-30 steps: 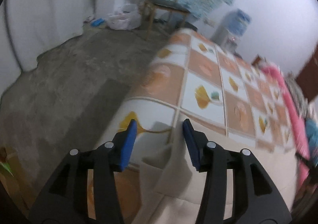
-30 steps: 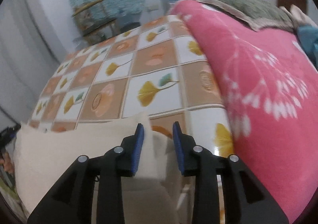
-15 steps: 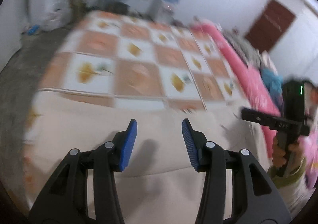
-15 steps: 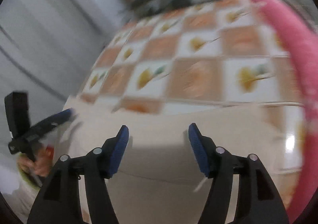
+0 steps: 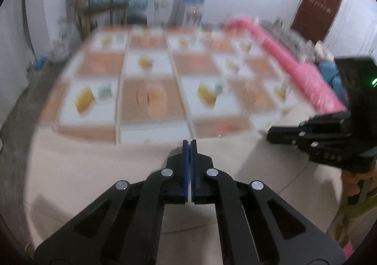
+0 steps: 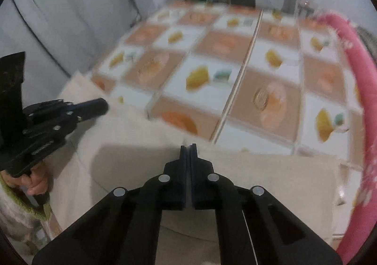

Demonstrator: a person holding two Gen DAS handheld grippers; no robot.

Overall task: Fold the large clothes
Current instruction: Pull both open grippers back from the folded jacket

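the cream garment point(image 5: 99, 170) lies spread flat along the near edge of the bed, on the tiled-pattern sheet point(image 5: 150, 98), so you have a broad, smooth face to fold on. its far edge runs straight across just ahead of both tools. your left gripper point(image 5: 189, 145) hangs over the cloth with its blue pads pressed together and nothing between them. your right gripper point(image 6: 188, 149) is likewise closed and empty above the cloth's right part. the rolled pink blanket point(image 6: 353, 58) borders the sheet on the right, so keep the fold clear of it.
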